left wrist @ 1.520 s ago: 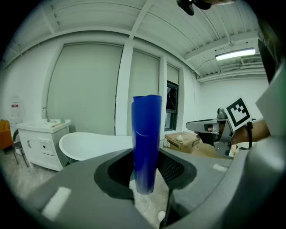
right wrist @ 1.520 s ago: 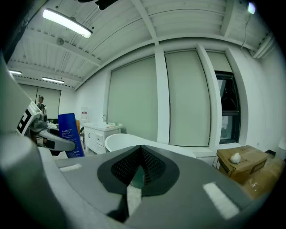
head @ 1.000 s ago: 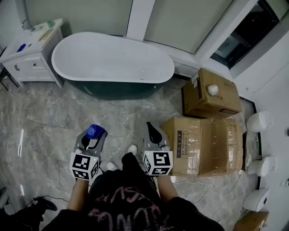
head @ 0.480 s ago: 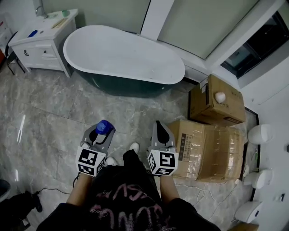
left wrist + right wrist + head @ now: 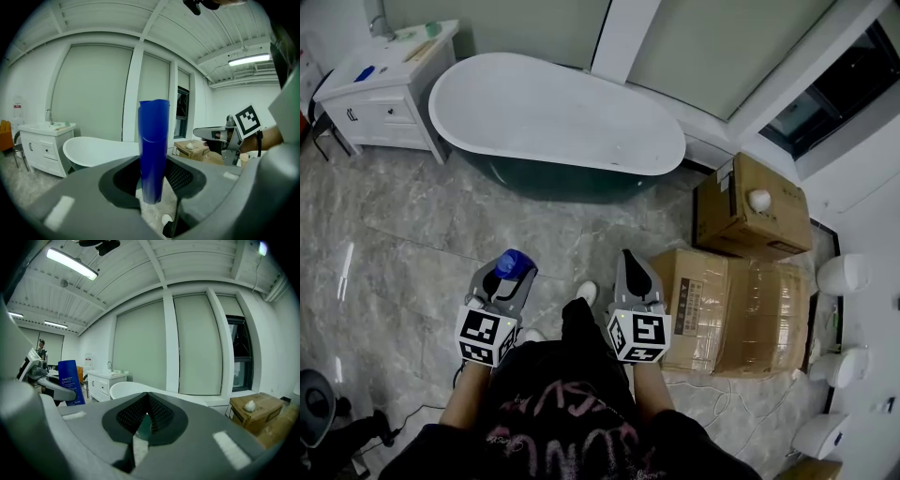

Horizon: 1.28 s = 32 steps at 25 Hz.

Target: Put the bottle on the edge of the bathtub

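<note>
So the left gripper (image 5: 501,281) is clamping down on the bottle (image 5: 514,262), a plain blue one. In the left gripper view it's standing upright right between the jaws, with both of them pressing on its lower part and the top poking up well above them. From the head view the bottle is hanging out over the floor (image 5: 412,234), just in front of the person (image 5: 558,412), and it's well apart from the tub (image 5: 562,112). Nothing is sitting on the tub rim from what I'm seeing.

The right gripper (image 5: 630,262) is carrying nothing. Its own view is showing the jaws pinched together, with the dark pads meeting in the middle and no object between them. It's hovering just beside the left one at about the same height, and the bottle is showing up at the left edge of that view too.

The tub is sitting across the top of the head view, white inside, dark on the outside, lying long-ways. A white cabinet (image 5: 384,94) is standing just beside its left end, with some small stuff on top that I'm not able to make out. Two boxes (image 5: 741,305) are sitting on the floor off to the right, the near one right next to the right gripper, the far one (image 5: 755,211) closer to the tub's right end and carrying a small white thing (image 5: 758,200) on top. One shoe (image 5: 586,292) is peeking out between the grippers.
</note>
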### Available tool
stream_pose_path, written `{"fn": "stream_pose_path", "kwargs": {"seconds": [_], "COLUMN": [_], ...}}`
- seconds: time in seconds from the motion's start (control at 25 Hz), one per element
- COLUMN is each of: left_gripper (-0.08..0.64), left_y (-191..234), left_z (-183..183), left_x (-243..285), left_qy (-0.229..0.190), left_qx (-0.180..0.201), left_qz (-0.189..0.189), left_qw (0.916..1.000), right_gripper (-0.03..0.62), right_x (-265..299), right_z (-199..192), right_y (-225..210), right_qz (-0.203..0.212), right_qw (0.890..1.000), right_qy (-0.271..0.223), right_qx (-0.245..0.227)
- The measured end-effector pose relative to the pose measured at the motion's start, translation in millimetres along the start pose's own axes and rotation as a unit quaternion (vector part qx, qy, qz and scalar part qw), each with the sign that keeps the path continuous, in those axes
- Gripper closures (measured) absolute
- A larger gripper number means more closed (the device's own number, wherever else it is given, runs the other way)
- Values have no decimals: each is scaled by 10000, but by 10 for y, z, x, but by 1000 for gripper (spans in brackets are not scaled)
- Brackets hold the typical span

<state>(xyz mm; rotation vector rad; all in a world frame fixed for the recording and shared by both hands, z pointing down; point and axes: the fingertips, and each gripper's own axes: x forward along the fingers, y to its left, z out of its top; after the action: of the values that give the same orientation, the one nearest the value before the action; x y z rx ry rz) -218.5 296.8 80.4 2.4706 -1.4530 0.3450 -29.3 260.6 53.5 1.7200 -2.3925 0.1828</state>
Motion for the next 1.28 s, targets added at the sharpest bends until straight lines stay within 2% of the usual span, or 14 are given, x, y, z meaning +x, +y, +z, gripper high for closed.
{"fn": "stream_pose_path", "kwargs": {"seconds": [0.32, 0.6, 0.76, 0.88, 1.08, 1.28], "left_gripper": [390, 390, 390, 390, 390, 390], "left_y": [128, 106, 14, -57, -101, -58], "left_z": [20, 192, 364, 415, 449, 441], "left_x": [516, 1375, 1913, 2269, 2743, 2950], "left_qy": [168, 375, 350, 393, 461, 664], "left_qx": [87, 173, 287, 403, 261, 213], "left_qz": [-176, -377, -461, -481, -395, -179], "left_qw": [9997, 9984, 9979, 9973, 9978, 9974], "right_gripper": [566, 566, 566, 566, 566, 566], "right_x": [385, 924, 1274, 1524, 1926, 2216], "right_z": [-139, -219, -278, -312, -363, -485], "right_y": [-260, -980, -1464, -1695, -1972, -2072], "right_qz": [-148, -385, -407, -222, 70, 398], "right_qw": [9998, 9983, 9973, 9970, 9966, 9942], "right_qy": [103, 298, 402, 486, 622, 779], "right_qx": [112, 331, 457, 555, 529, 623]}}
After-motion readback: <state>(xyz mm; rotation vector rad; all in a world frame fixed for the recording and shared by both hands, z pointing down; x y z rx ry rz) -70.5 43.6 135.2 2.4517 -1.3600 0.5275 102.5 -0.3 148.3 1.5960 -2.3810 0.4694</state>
